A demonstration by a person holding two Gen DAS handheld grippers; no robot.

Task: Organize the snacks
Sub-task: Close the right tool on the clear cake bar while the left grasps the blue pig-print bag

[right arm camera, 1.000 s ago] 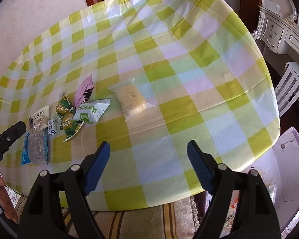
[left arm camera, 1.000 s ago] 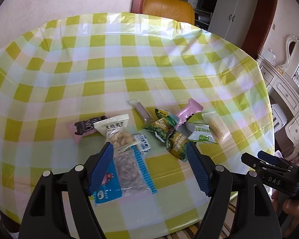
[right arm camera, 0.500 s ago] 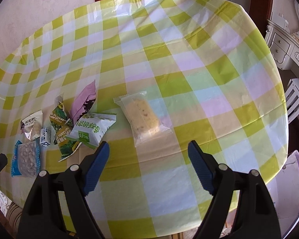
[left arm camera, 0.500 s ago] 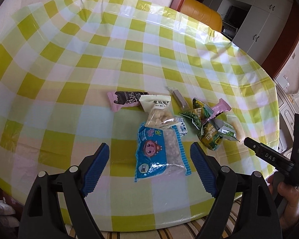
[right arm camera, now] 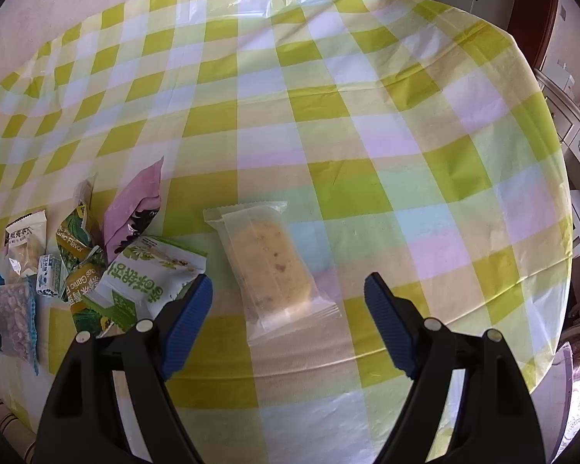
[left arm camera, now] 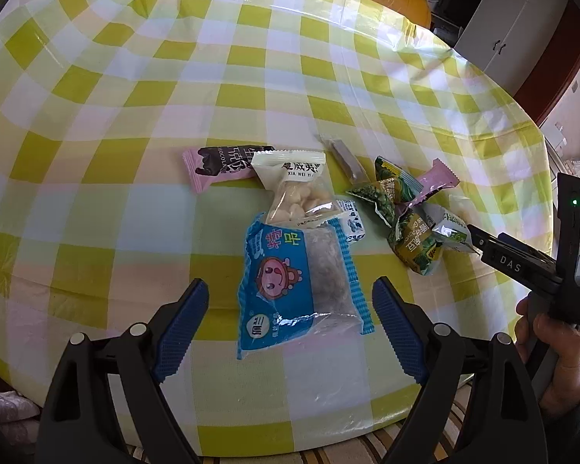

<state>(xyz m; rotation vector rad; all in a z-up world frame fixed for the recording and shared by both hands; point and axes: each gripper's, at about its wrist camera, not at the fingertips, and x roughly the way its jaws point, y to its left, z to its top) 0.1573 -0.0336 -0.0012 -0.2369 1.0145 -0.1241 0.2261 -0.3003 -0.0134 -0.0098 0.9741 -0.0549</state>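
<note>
A cluster of snack packets lies on a round table with a green-and-white checked cloth (left arm camera: 135, 89). My left gripper (left arm camera: 290, 309) is open and empty, its jaws on either side of the near end of a blue seed packet (left arm camera: 290, 278). Beyond it lie a white nut packet (left arm camera: 295, 189), a pink chocolate bar (left arm camera: 220, 166) and green pea packets (left arm camera: 386, 197). My right gripper (right arm camera: 288, 309) is open and empty, straddling the near end of a clear-wrapped yellow cake (right arm camera: 270, 263). A white-green packet (right arm camera: 150, 270) lies left of it.
The right gripper's black body and the hand holding it show at the left wrist view's right edge (left arm camera: 522, 266). The table's front edge is close below both grippers. An orange chair (left arm camera: 386, 0) and white cabinets (left arm camera: 502, 19) stand behind the table.
Both grippers have moved forward and lower toward the table. The left now straddles the blue packet, the right straddles the clear-wrapped cake. Both stayed open.
</note>
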